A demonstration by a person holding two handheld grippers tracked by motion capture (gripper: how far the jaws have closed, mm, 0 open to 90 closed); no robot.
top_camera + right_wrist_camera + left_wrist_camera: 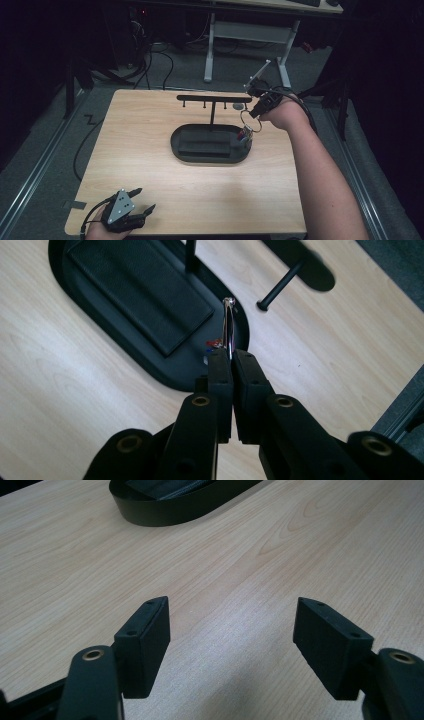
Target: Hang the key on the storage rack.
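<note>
Keys on a shiny silver metal ring [228, 325] hang from my right gripper [232, 354], whose jaws are pinched tight on the ring; in the high view the bunch [245, 134] dangles above the right end of the black oval tray [180, 150], below the right tip of the black T-shaped hook rack [214, 98]. That tray sits mid-table toward the far edge of the light wooden table [150, 195]. My left gripper [141, 199] rests at the near left corner, jaws spread wide, holding nothing.
</note>
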